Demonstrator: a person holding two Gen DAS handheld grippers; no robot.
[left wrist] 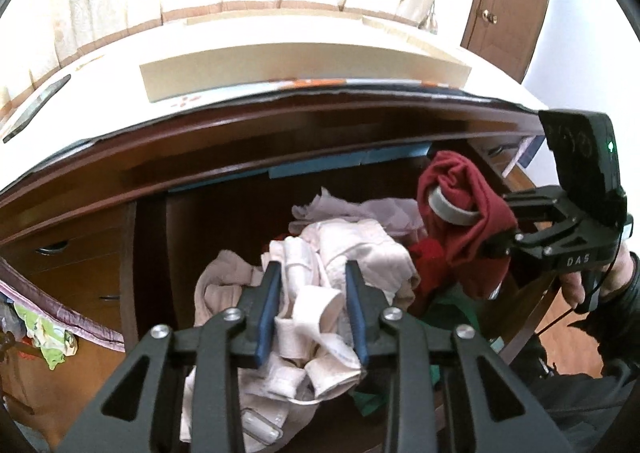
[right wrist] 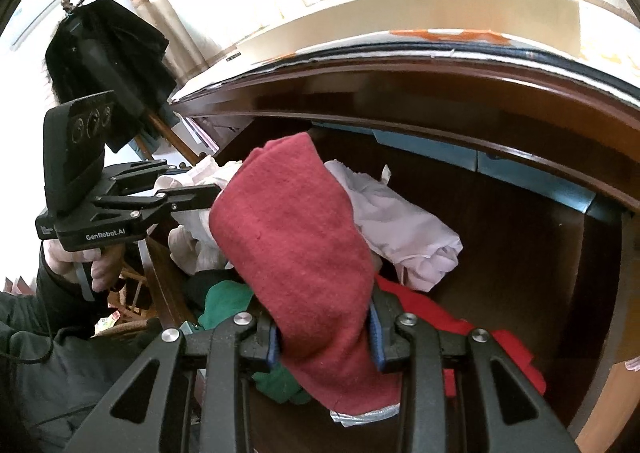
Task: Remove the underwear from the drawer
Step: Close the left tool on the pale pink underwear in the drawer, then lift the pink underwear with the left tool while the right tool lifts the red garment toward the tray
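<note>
A: While your right claw (right wrist: pixel 326 337) is clamped on that dark red underwear (right wrist: pixel 296 253), it hangs lifted above the open drawer (right wrist: pixel 520 253).

B: Yep, and your left claw (left wrist: pixel 314 293) is pinching the white underwear (left wrist: pixel 316 317) from the pile, right over the drawer.
</note>
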